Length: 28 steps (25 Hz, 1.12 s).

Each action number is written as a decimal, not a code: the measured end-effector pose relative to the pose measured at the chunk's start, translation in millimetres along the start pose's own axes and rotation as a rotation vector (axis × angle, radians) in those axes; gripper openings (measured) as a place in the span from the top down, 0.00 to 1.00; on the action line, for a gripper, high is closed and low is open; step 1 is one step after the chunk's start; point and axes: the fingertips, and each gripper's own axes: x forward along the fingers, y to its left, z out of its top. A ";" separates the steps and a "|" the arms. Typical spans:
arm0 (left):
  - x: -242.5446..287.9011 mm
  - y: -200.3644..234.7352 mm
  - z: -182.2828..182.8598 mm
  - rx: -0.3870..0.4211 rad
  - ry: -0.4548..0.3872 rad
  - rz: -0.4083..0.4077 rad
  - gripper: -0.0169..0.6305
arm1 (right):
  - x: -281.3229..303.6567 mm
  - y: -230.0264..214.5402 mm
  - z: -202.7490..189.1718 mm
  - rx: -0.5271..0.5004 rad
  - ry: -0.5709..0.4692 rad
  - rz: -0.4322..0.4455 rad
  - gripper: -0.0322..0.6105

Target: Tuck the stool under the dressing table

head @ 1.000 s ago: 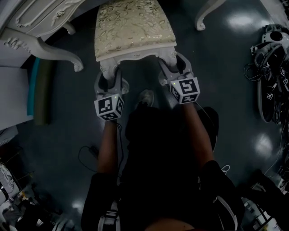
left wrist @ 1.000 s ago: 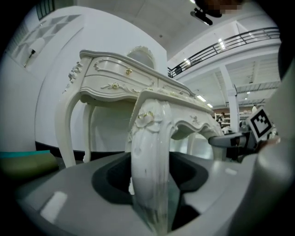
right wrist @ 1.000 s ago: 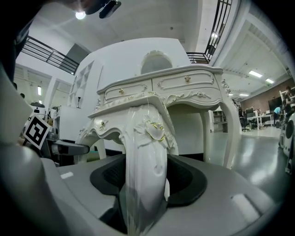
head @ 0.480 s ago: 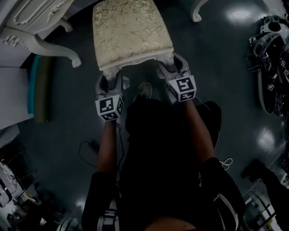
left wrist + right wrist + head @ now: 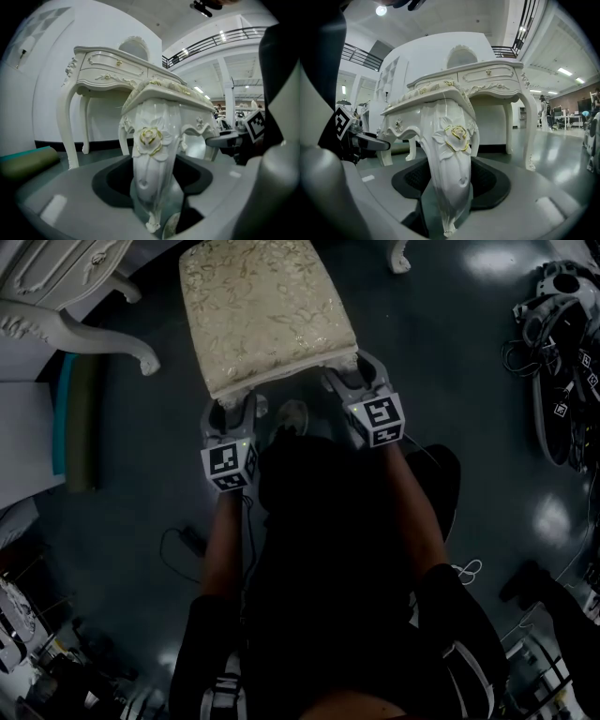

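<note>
Head view: the stool [image 5: 262,310], cream floral cushion up, stands on the dark floor [image 5: 450,362] just near of the white dressing table [image 5: 56,287], whose curved legs show far left and far right of it (the seat is not yet tucked under). The left gripper [image 5: 234,411] and right gripper [image 5: 359,379] sit at the stool's two near corners.

Left gripper view: the jaws are opening with the stool's near-left leg [image 5: 153,159] between them, its carved rose facing the camera and slim dark gaps on either side.

Right gripper view: the jaws clasp the near-right leg [image 5: 450,164], pads on both its sides, and the table stands beyond.
</note>
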 end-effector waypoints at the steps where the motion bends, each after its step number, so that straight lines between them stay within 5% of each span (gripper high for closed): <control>1: -0.7 -0.6 -0.6 0.003 -0.007 0.002 0.58 | -1.6 0.9 -2.2 0.004 0.003 -0.001 0.56; 28: -12.5 -7.0 -30.7 -0.053 0.052 0.018 0.56 | -35.3 11.0 -26.6 0.114 0.101 0.036 0.53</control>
